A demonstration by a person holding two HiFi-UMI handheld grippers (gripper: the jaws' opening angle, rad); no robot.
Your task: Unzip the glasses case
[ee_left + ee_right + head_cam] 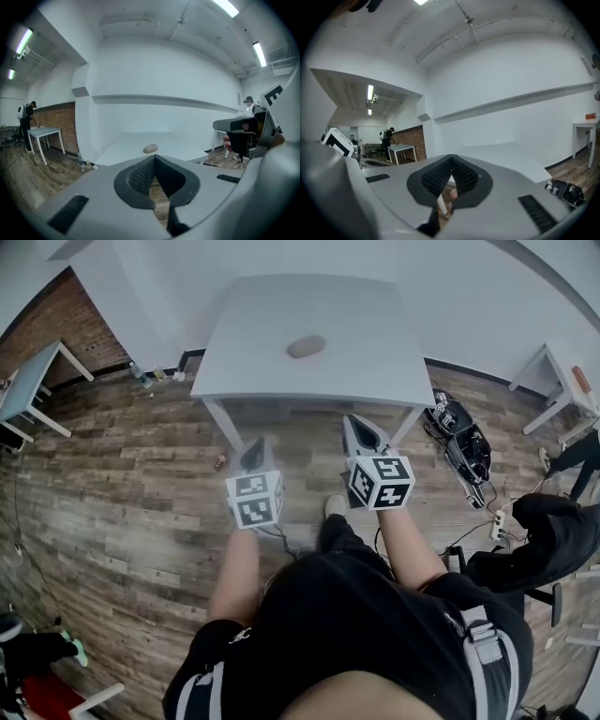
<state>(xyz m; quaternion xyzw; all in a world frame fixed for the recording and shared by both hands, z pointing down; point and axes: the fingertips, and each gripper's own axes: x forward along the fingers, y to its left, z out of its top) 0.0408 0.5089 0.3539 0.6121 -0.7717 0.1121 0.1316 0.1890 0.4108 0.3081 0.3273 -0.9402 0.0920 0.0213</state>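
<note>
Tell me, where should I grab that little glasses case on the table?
Probably pinch the glasses case across its short width near one end, coming from above: it lies flat, long side across the table. Its zipper is too small to see.

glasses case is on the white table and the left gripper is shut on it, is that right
Not quite. The glasses case is on the white table, but the left gripper is shut on nothing and is held short of the table's near edge, with the case lying ahead of it. The left gripper view shows this.
</note>
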